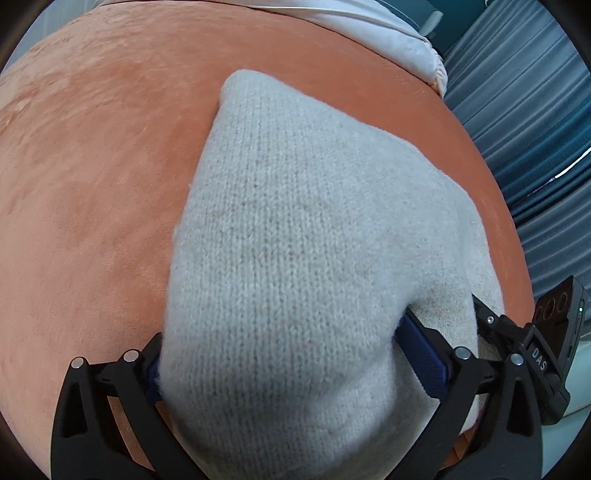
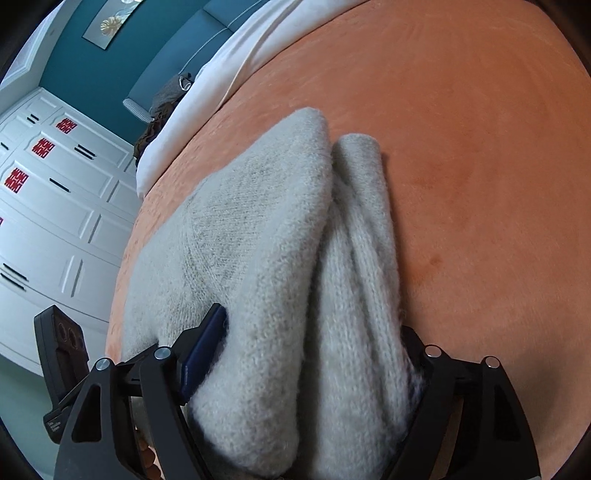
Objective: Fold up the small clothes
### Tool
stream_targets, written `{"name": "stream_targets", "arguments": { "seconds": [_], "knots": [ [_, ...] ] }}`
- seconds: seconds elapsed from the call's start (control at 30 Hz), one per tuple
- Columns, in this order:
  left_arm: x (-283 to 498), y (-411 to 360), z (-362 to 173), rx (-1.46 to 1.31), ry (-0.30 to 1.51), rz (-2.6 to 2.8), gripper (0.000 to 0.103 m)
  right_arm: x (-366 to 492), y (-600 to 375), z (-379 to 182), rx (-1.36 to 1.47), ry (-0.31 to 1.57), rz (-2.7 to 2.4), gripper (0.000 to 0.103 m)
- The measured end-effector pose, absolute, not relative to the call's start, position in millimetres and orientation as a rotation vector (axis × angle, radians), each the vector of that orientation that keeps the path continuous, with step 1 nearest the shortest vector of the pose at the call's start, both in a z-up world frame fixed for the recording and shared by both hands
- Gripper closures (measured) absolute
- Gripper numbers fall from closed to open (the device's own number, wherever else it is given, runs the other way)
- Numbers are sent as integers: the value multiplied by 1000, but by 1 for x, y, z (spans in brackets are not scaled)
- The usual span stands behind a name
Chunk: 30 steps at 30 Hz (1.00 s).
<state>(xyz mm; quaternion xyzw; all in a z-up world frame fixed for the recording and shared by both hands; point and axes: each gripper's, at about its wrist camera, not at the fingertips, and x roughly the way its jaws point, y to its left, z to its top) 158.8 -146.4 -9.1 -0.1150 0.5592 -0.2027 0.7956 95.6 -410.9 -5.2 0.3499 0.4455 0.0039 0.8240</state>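
A pale grey knitted garment (image 1: 295, 240) lies folded on the orange bedspread (image 1: 92, 184). My left gripper (image 1: 288, 362) has its fingers on either side of a thick bunch of the knit at the near end; the blue pad (image 1: 421, 354) of its right finger presses the fabric. In the right wrist view the same garment (image 2: 266, 240) shows as stacked folds, with a narrower fold (image 2: 369, 221) beside the main one. My right gripper (image 2: 306, 369) is closed on the near edge of the folds, its blue pad (image 2: 203, 354) against the knit.
White bedding (image 1: 369, 26) lies along the far edge of the bed. A blue curtain (image 1: 524, 110) hangs to the right. In the right wrist view white cabinets (image 2: 55, 203) and a teal wall (image 2: 92, 74) stand at left. The other gripper's body (image 1: 532, 350) is close by.
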Motion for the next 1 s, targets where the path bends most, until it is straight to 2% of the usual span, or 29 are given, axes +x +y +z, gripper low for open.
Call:
{"name": "stream_targets", "arguments": {
  "seconds": [0.03,0.1,0.17,0.2,0.3,0.43,0.6,0.8,1.0],
  "knots": [
    [158,-146,-8,-249,1203,-444,6,96,-411,-5,745,941,8,34],
    [155,-146,-1,-247,1196,-456,17,95,-413,-5,785,931,23,53],
    [149,-146,13,-228,1174,-473,34,91,-417,-1,829,910,22,65],
    [146,-146,18,-221,1165,-480,42,88,-417,3,842,899,20,67],
    [137,-145,41,-219,1150,-518,51,74,-415,26,858,853,19,69],
    [109,-155,77,-231,1135,-617,54,36,-411,72,834,783,-6,70],
    [60,-173,139,-223,1031,-779,54,-36,-407,161,721,638,-86,70],
    [11,-163,248,-215,769,-926,53,-99,-384,280,565,393,-102,69],
    [-1,-107,344,-205,509,-924,50,-96,-336,370,455,202,17,67]
  ]
}}
